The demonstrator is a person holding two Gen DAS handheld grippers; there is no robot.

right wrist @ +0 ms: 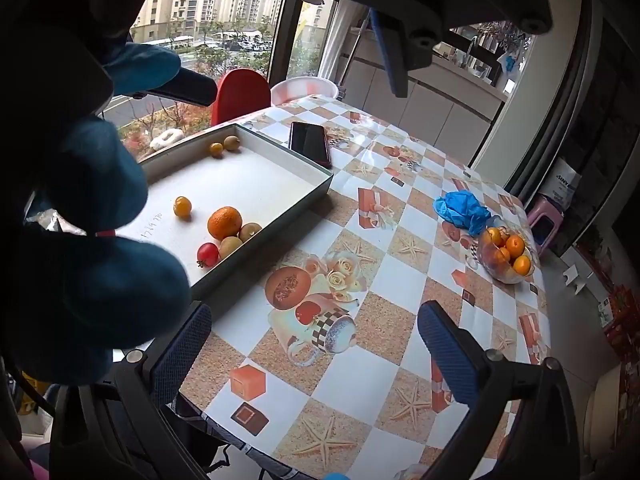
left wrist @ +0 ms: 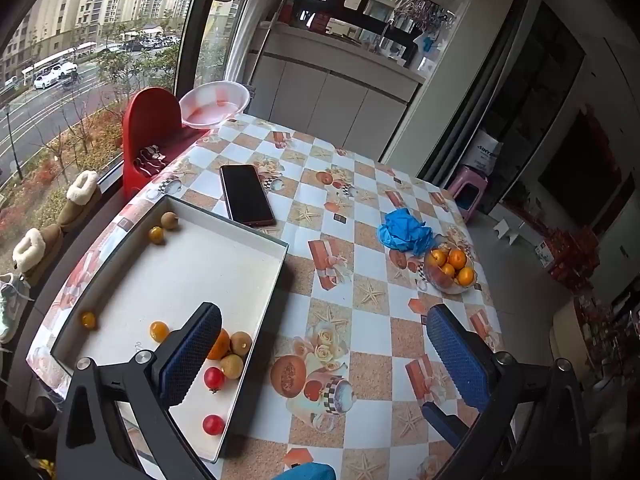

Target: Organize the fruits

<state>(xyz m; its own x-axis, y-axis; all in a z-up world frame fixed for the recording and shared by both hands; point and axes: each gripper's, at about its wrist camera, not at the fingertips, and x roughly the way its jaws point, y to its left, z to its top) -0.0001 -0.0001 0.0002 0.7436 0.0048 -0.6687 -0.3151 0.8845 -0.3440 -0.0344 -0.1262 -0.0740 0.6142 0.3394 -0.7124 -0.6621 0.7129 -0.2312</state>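
A shallow white tray (left wrist: pixel 224 240) (right wrist: pixel 280 168) lies on the table's left side. In it are an orange (right wrist: pixel 225 223) (left wrist: pixel 221 345), two kiwis (right wrist: pixel 250 232) (left wrist: pixel 241 343), red tomatoes (left wrist: pixel 214 377) (right wrist: pixel 208 255) and small yellow fruits (left wrist: pixel 159 330) (right wrist: pixel 182 206). A glass bowl (left wrist: pixel 450 270) (right wrist: pixel 505 258) of oranges stands at the far right. My left gripper (left wrist: pixel 324 356) is open and empty over the tray's right edge. My right gripper (right wrist: pixel 316 344) is open and empty above the tablecloth. A blue-gloved hand (right wrist: pixel 100 240) and the left gripper fill the right wrist view's left side.
A black phone (left wrist: pixel 247 195) (right wrist: pixel 310 142) lies beyond the tray. A crumpled blue glove (left wrist: pixel 406 232) (right wrist: pixel 462 206) lies beside the bowl. A red chair (left wrist: pixel 150 132) and a white basin (left wrist: pixel 214 104) stand at the table's far end, near the window.
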